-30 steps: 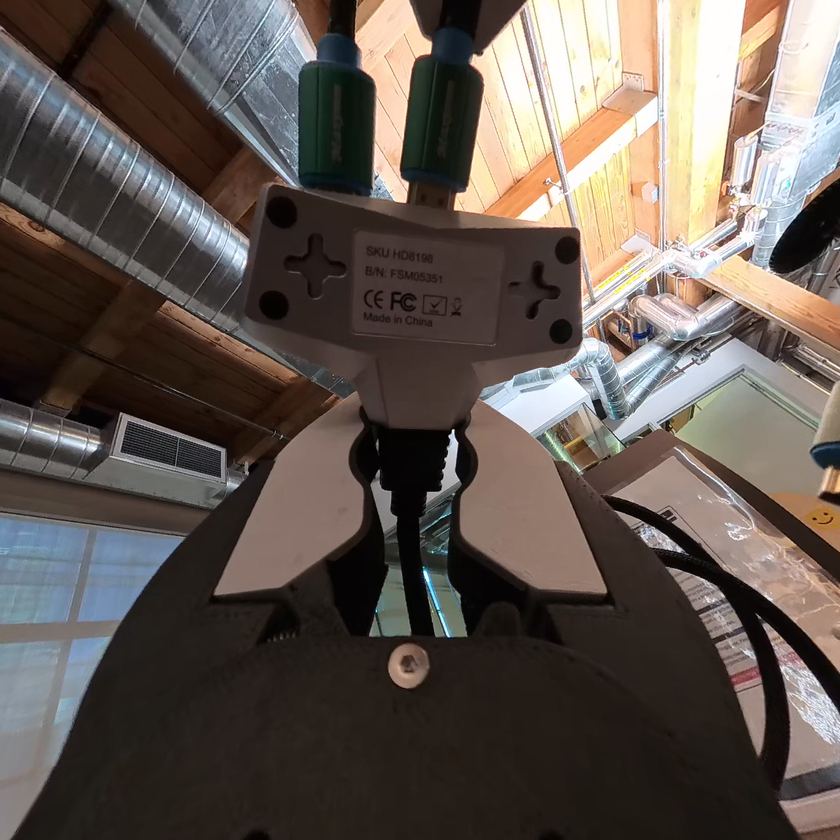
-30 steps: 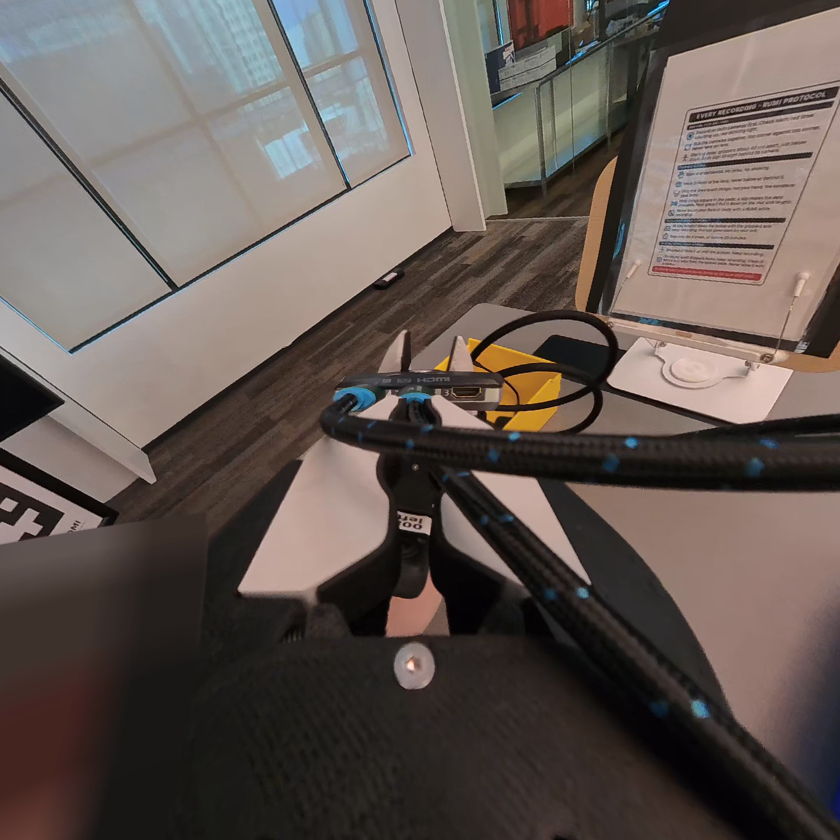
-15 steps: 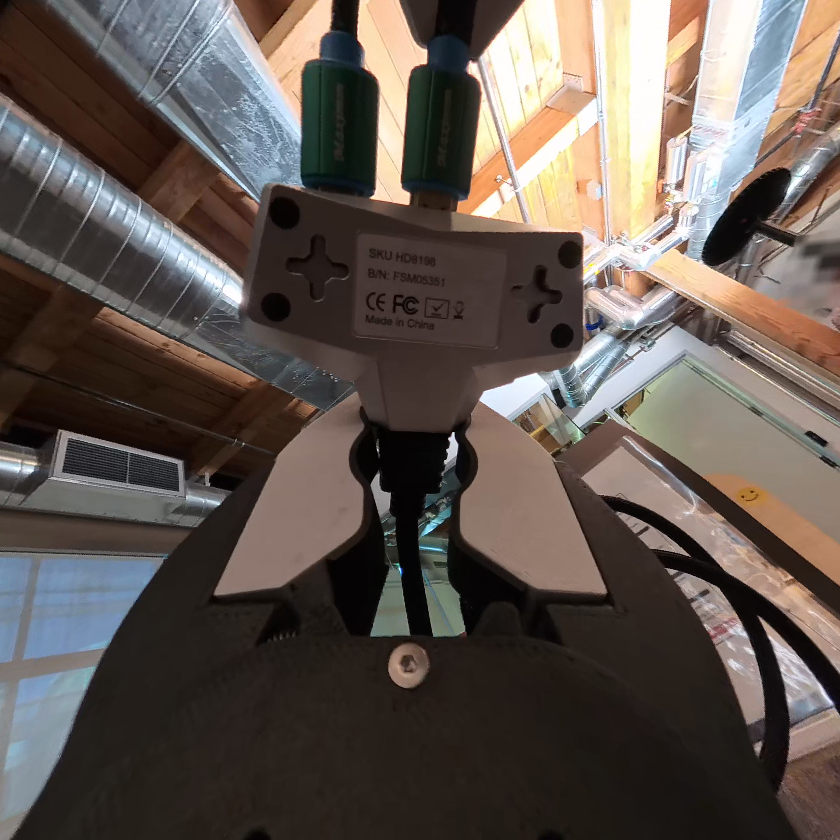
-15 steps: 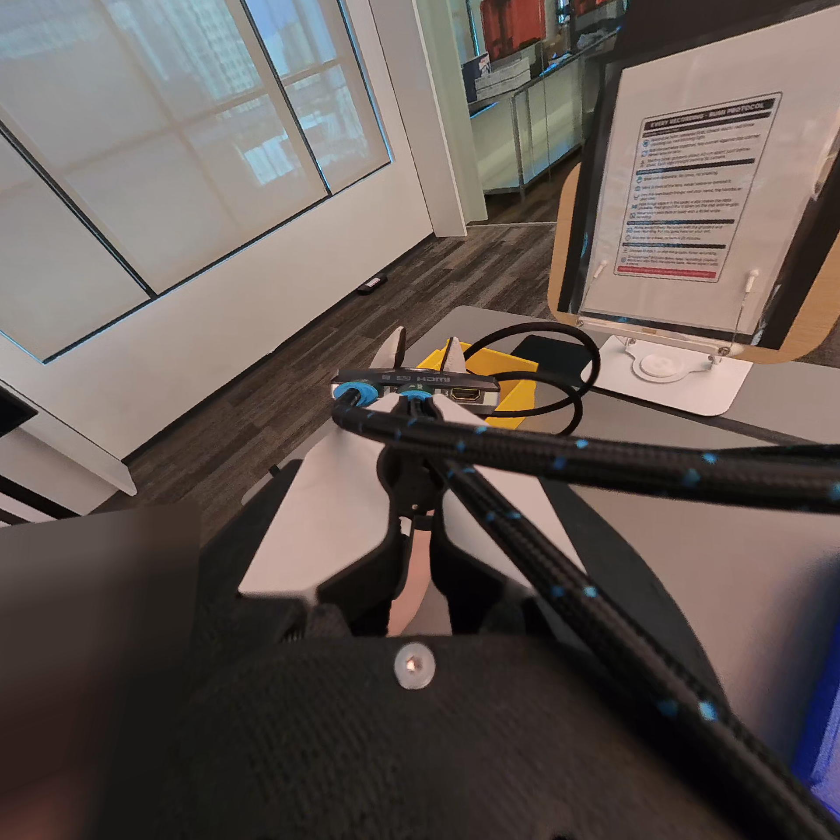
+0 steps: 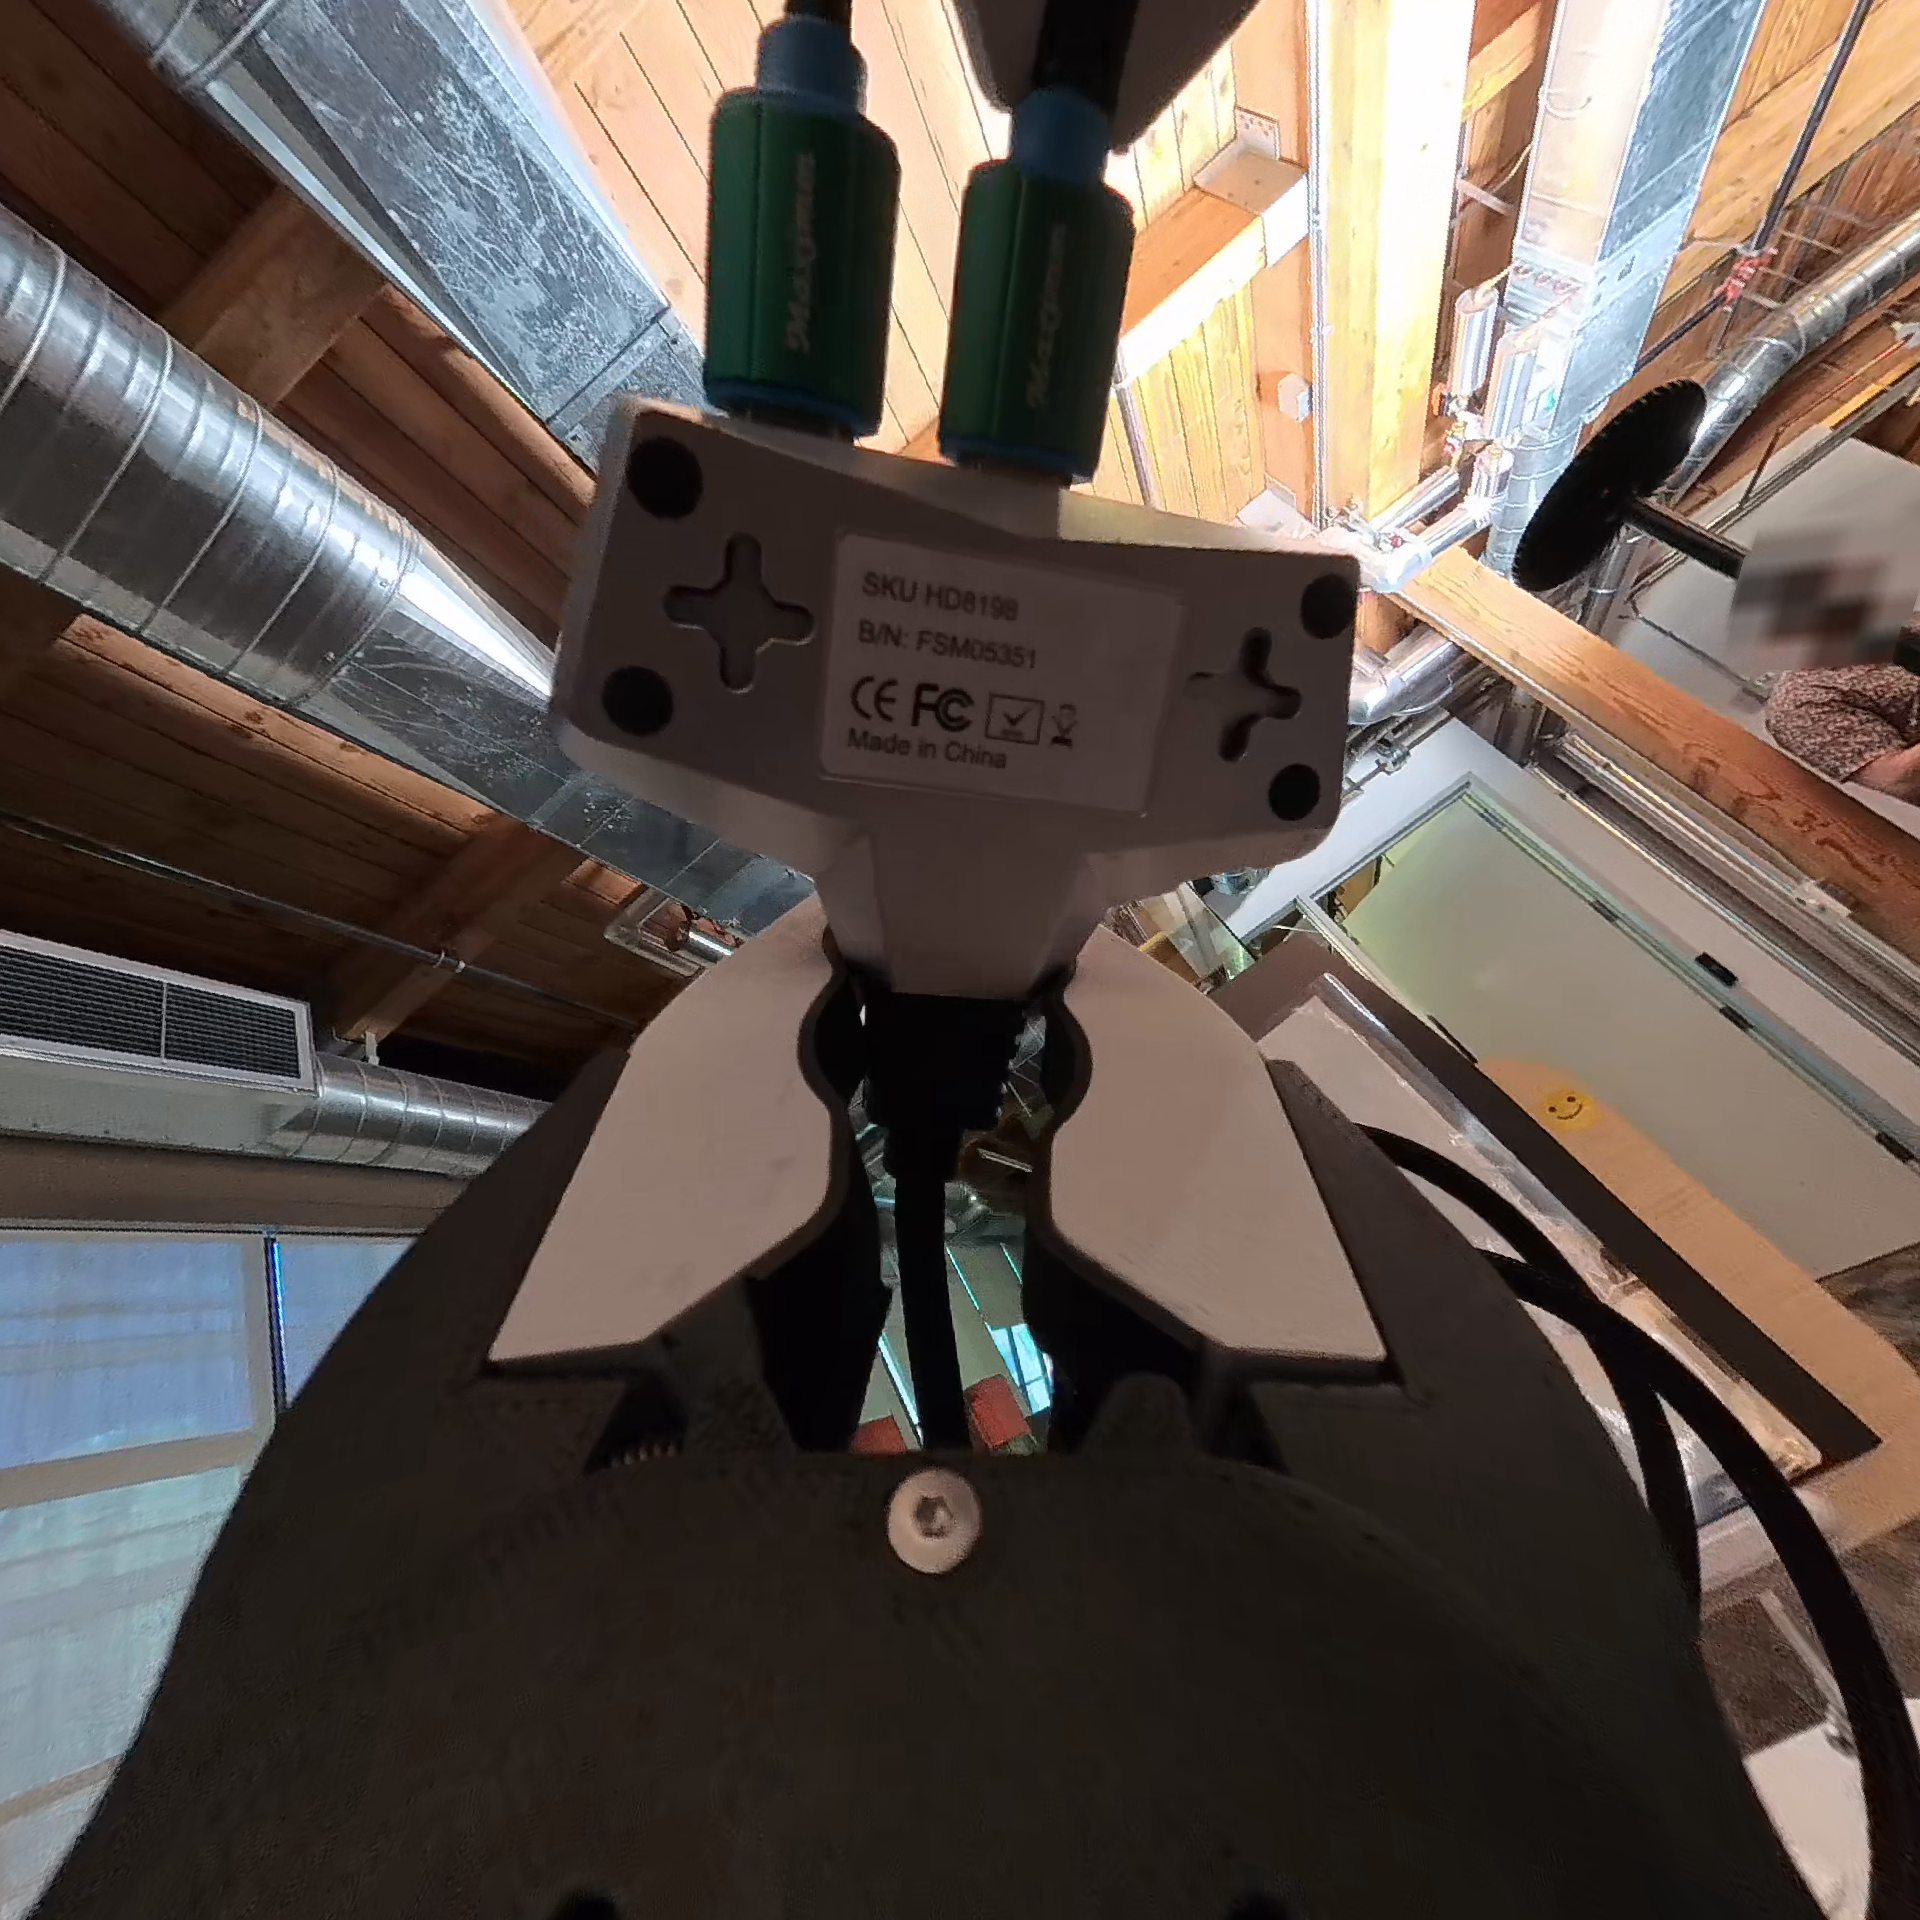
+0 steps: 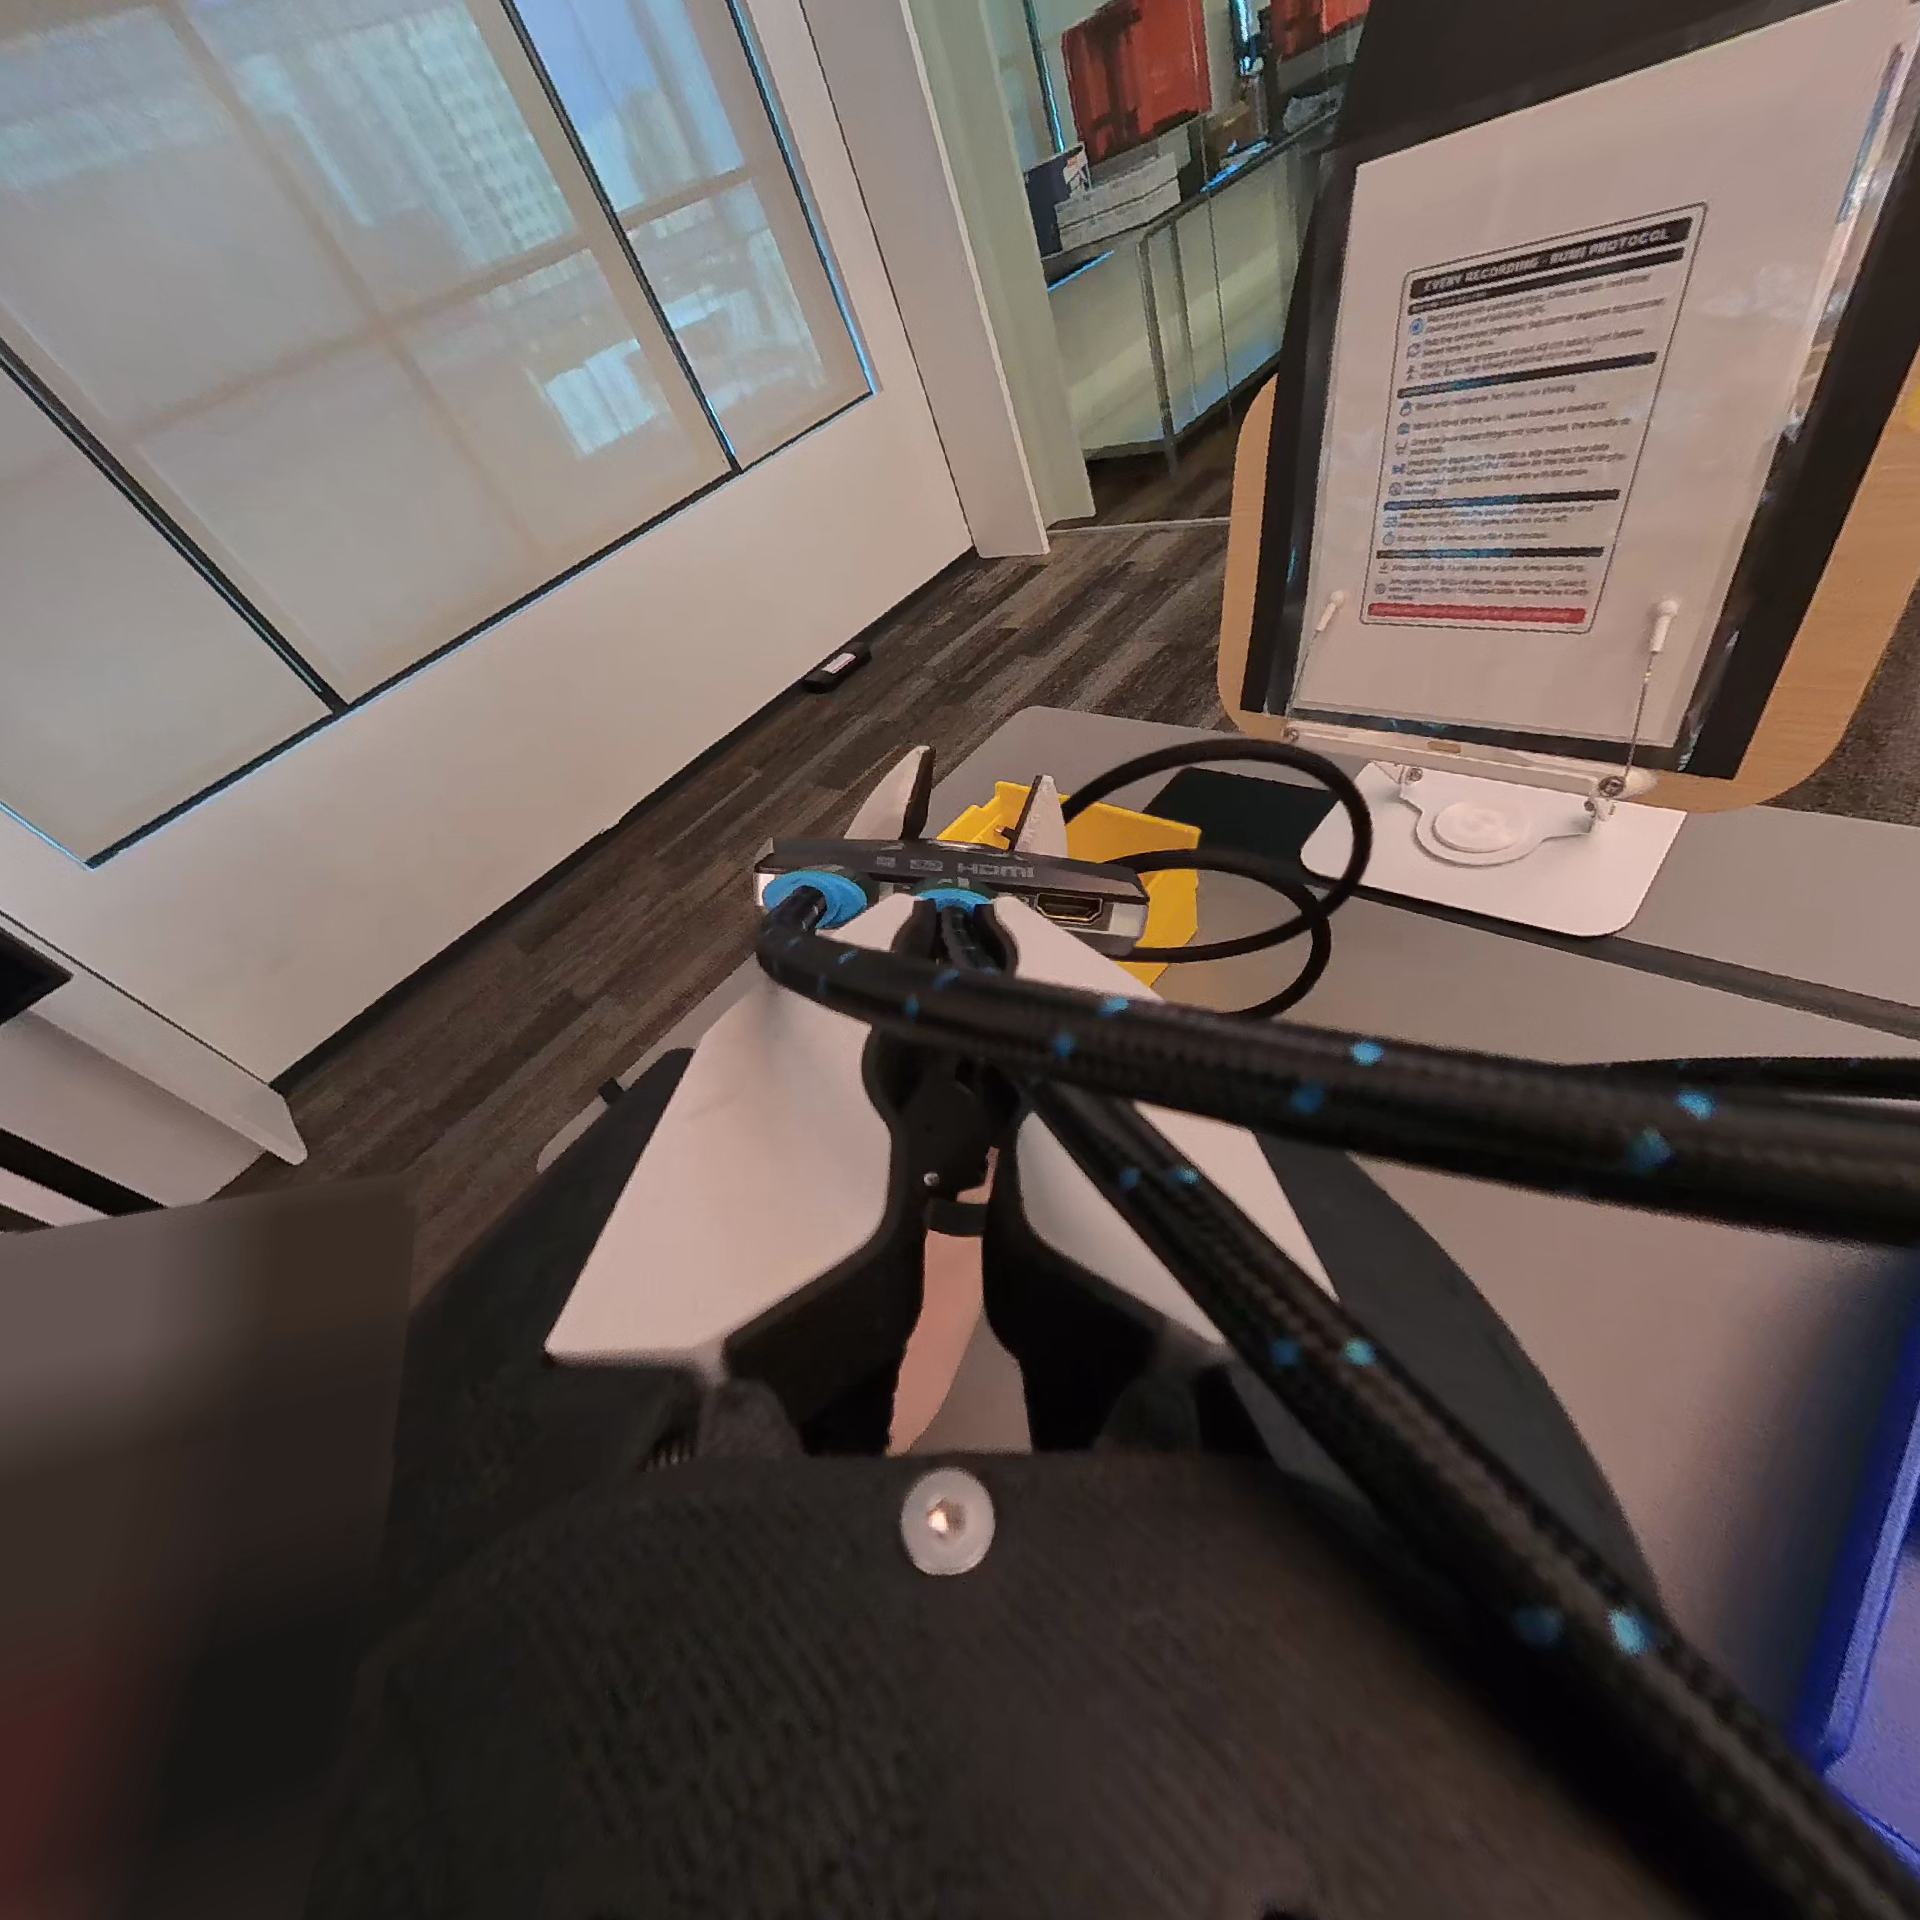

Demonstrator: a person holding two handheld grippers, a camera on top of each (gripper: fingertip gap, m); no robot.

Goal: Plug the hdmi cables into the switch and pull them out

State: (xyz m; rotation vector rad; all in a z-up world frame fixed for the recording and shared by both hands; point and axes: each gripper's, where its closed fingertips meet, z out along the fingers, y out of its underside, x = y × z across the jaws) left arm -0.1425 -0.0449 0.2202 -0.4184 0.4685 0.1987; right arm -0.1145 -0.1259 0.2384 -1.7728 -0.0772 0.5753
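Observation:
In the left wrist view my left gripper points up at the ceiling, shut on the narrow neck of the silver HDMI switch. A thin black cable hangs from the neck between the fingers. Two green HDMI plugs sit in its top ports. My right gripper holds the second plug from above. In the right wrist view my right gripper is shut on that plug's blue end at the switch. A third port is open. Braided black cables cross the view.
A yellow bin stands on the grey table behind the switch. A thin black cable loop lies beside it. An upright sign holder stands at the back right. A person's sleeve shows at the right edge. Left tips to right tips: about 9 cm.
The second green plug has moved down into the switch; the bare metal seen below it a second ago is almost hidden. Both grippers and the switch have tilted a little.

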